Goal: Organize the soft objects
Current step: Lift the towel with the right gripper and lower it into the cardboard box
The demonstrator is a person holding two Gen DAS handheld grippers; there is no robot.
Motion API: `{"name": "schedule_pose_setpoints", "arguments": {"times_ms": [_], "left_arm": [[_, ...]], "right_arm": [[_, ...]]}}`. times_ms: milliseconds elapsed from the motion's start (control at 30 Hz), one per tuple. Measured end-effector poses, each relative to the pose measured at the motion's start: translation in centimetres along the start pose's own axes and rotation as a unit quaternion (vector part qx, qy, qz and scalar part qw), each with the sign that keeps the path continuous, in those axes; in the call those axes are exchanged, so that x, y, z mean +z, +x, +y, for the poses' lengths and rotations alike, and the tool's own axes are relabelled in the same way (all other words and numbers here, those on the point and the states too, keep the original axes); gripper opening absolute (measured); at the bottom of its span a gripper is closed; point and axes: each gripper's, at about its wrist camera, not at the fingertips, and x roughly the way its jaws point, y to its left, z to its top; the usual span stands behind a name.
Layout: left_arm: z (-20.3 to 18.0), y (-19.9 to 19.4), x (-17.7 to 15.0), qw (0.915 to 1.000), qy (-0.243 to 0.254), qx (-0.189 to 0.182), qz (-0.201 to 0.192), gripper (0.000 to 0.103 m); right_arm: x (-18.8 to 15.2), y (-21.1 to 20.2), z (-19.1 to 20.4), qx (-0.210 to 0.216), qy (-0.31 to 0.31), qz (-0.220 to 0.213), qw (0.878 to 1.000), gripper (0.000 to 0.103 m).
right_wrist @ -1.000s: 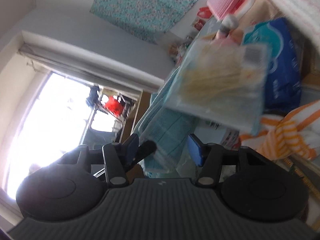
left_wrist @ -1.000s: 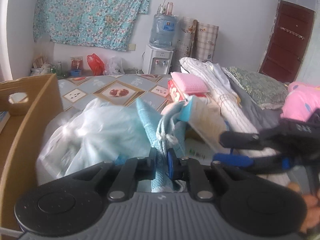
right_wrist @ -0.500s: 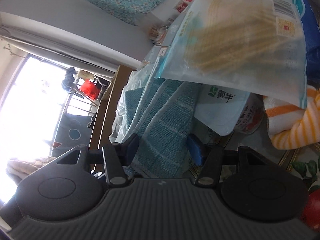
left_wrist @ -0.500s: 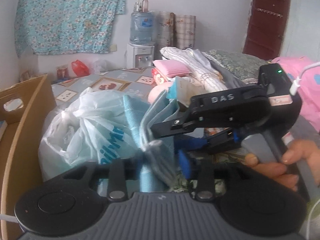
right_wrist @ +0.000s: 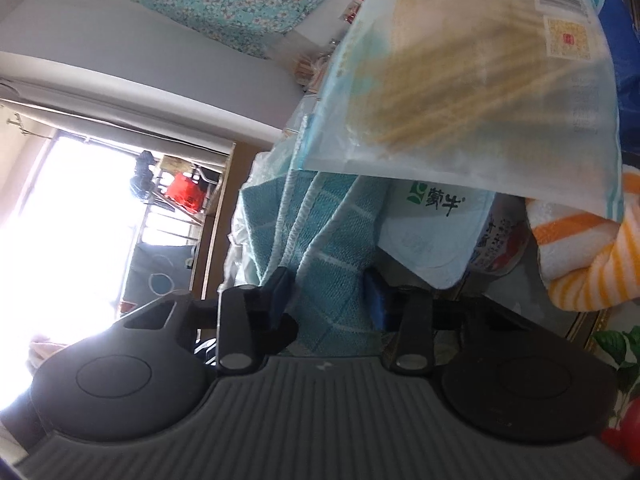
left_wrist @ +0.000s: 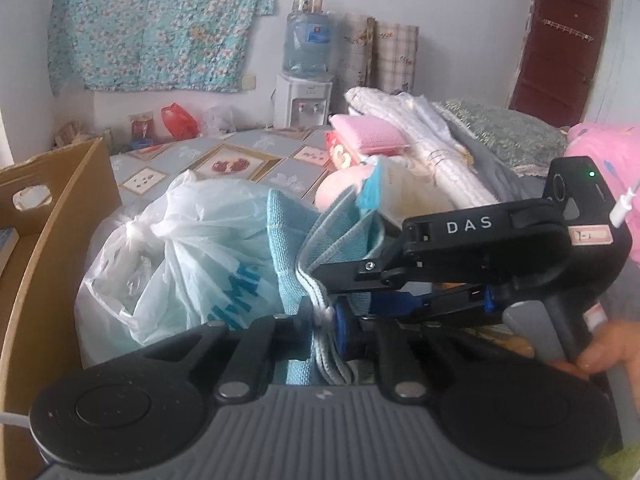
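Observation:
A teal checked towel stands bunched up beside a tied white plastic bag. My left gripper is shut on the towel's white-edged hem. My right gripper comes in from the right, held by a hand, its fingers above and below the same towel. In the right wrist view the towel hangs in loose folds between the jaws of the right gripper, which are closing; the pads do not visibly squeeze it.
A cardboard box walls off the left. Behind the towel lie a noodle packet, a milk pouch, an orange-striped towel, a pink cloth and folded bedding.
The left gripper opened and shut again on the towel's hem. The right gripper came in from the right around the towel and its jaws have narrowed.

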Motion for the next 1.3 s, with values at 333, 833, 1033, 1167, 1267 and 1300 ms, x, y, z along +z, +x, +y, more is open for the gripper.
{"name": "schedule_pose_setpoints", "arguments": {"times_ms": [333, 833, 1033, 1167, 1267, 1300], "left_arm": [[-1.2, -6.2, 0.4, 0.9976, 0.017, -0.006, -0.066, 0.010], [5.8, -17.2, 2.1, 0.9907, 0.011, 0.050, -0.126, 0.010], [13.3, -18.6, 3.9, 0.9918, -0.024, 0.088, -0.090, 0.010], [19.1, -17.2, 5.0, 0.9914, -0.065, 0.100, -0.054, 0.010], [23.5, -14.6, 5.9, 0.9898, -0.100, 0.101, -0.018, 0.010], [24.6, -13.8, 6.0, 0.9892, -0.106, 0.101, -0.008, 0.010]], "right_arm": [[-1.8, -3.8, 4.5, 0.039, -0.039, -0.018, 0.998, 0.038], [-3.7, -0.2, 18.7, 0.095, -0.136, 0.029, 0.986, 0.038], [-3.8, 8.3, 25.3, 0.083, -0.159, 0.086, 0.980, 0.038], [-3.8, 14.5, 28.1, 0.045, -0.164, 0.117, 0.978, 0.038], [-3.1, 19.5, 29.1, 0.004, -0.163, 0.136, 0.977, 0.038], [-2.9, 21.0, 29.2, -0.010, -0.162, 0.141, 0.977, 0.038]]}}
